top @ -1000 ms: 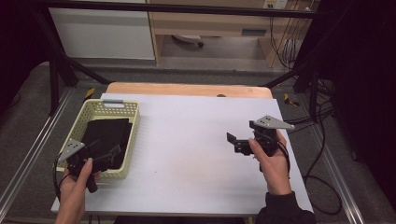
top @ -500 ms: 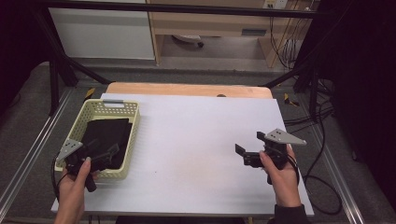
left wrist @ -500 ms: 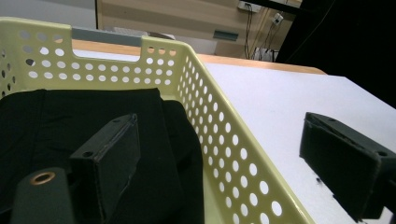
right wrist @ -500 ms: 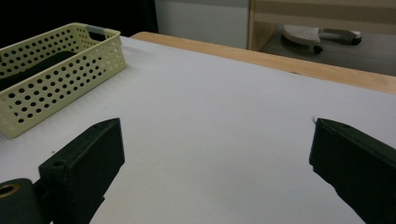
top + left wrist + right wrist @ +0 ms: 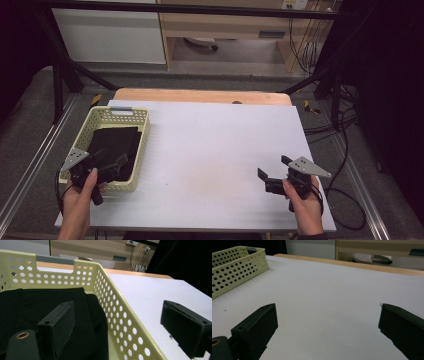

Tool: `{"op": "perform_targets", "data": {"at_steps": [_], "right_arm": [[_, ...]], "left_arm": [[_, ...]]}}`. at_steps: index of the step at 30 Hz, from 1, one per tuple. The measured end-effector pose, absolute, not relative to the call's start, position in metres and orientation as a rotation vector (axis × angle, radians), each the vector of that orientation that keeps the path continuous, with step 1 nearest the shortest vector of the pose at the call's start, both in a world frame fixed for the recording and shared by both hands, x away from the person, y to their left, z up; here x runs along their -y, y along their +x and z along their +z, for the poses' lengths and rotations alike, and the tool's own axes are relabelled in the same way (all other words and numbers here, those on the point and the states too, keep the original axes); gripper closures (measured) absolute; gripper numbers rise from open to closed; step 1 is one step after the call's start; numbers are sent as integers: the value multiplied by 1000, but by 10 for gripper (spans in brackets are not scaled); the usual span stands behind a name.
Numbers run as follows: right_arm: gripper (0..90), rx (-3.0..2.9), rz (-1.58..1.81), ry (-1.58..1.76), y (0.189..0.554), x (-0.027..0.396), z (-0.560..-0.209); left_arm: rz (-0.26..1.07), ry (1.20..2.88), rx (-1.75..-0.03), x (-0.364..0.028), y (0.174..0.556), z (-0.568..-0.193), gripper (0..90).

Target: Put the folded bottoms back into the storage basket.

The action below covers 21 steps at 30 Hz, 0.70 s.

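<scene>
Worktop (image 5: pixel 215 150) comes first: a white sheet over a wooden table, bare across its middle and right. Next in size is the pale yellow perforated basket (image 5: pixel 142 137), standing at the worktop's left edge with its long axis running from the near edge toward the far edge. Inside it lies a folded black cloth (image 5: pixel 112 142), which covers most of the basket floor and lies lengthwise as the basket does. The left gripper (image 5: pixel 112 165) hangs at the basket's near end with its jaws spread wide; in the left gripper view one jaw sits low over the black cloth (image 5: pixel 50 305) and the other is outside the basket wall (image 5: pixel 120 315), so the jaws straddle the basket's right-hand wall and no cloth is gripped. The cloth lies directly ahead of and beneath the inner jaw, toward the far edge. The right gripper (image 5: pixel 272 175) is held near the worktop's near right corner, its jaws likewise spread apart on nothing, pointing left across bare sheet, well apart from the basket. The left hand is plainly the nearer one, so the pick most likely falls to it.
</scene>
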State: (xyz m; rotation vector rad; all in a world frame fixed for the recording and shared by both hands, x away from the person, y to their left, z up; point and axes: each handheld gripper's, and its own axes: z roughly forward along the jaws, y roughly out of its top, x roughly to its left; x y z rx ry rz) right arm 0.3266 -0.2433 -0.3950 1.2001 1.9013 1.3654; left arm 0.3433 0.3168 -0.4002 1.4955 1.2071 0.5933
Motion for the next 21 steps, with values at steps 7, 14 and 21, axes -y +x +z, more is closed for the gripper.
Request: {"op": "perform_targets", "data": {"at_steps": [7,14,21], "right_arm": [[29,-1938,1328,1219,319,240,-415],[29,-1954,1337,1208,319,238,-422],[29,-1972,1339,1204,321,238,-427]], "left_arm": [[595,1490,-1210,-318,344,-400,119],[599,1490,-1210,-318,344,-400,120],[598,1489,-1210,-318,344,-400,120]]}}
